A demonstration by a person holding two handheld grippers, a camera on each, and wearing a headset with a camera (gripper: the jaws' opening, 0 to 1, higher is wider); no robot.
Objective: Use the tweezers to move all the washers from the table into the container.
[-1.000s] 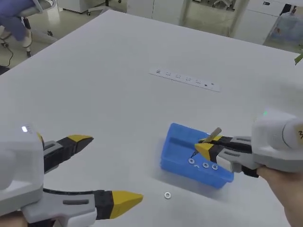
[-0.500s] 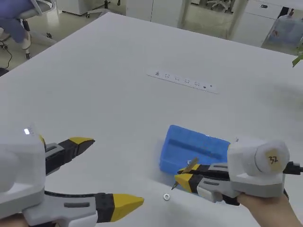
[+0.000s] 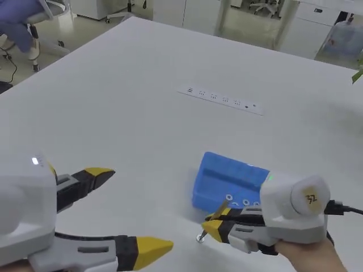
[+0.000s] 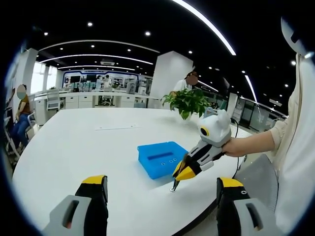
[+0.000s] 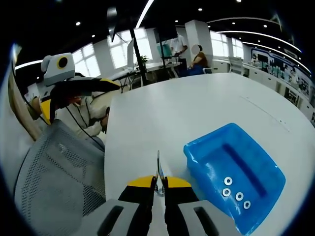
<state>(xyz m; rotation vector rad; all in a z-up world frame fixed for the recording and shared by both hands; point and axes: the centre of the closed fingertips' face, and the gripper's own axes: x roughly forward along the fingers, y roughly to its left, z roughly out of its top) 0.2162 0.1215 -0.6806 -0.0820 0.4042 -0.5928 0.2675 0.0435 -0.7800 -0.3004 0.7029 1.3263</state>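
Just in front of the blue container (image 3: 224, 175), one loose washer (image 3: 200, 238) sits on the desk (image 3: 142, 102) — the other washers (image 5: 227, 181) lie inside. The right tool (image 3: 210, 226) is pressed together on the tweezers (image 5: 158, 169), with the tips down by that washer. The left tool (image 3: 138, 208) hangs spread, holding nothing. Next up, I'd guess: nip the rim cleanly — then lift it over the wall.
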